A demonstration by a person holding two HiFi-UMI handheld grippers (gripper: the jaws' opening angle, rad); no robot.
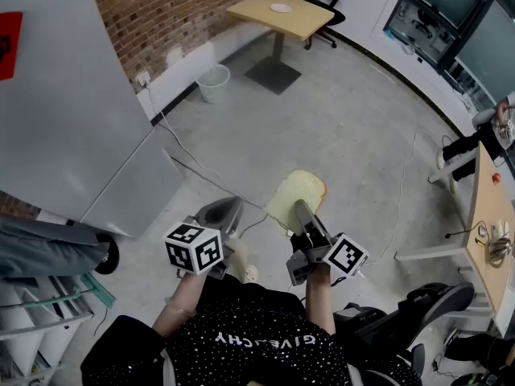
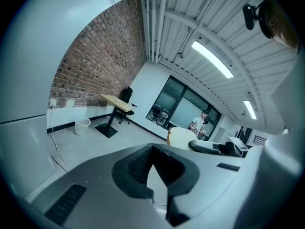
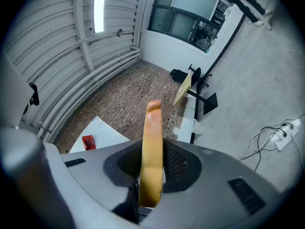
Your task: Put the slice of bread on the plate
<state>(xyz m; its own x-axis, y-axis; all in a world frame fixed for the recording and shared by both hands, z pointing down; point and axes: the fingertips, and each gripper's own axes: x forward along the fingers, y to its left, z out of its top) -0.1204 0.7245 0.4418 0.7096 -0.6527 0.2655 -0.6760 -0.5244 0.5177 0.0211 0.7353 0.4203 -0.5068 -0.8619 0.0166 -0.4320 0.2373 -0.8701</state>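
I am holding the right gripper (image 1: 302, 212) out in front of me, and its jaws are clamping the bread (image 1: 296, 198) by its near edge. Most of the slice is sticking out past the jaw tips. In the right gripper view the bread (image 3: 152, 156) is showing edge-on, with a dark pad pressing on each side. The slice is hanging in the air over the floor (image 1: 346, 127), touching nothing but the jaws.

I am carrying the left gripper (image 1: 222, 212) just beside the right one. Its jaws are resting together with nothing between them, which the left gripper view (image 2: 152, 149) is showing plainly. In that view the bread (image 2: 181, 137) is peeking over the gripper body on the right.

The table (image 1: 310, 21) is standing well apart from me, across the floor near the brick wall (image 1: 177, 6). A small white round thing, which I am taking for the plate (image 1: 281, 8), is lying near the middle of its top. A bin (image 1: 214, 83) is standing against the wall beside the table, and cables (image 1: 201, 171) are trailing over the floor.
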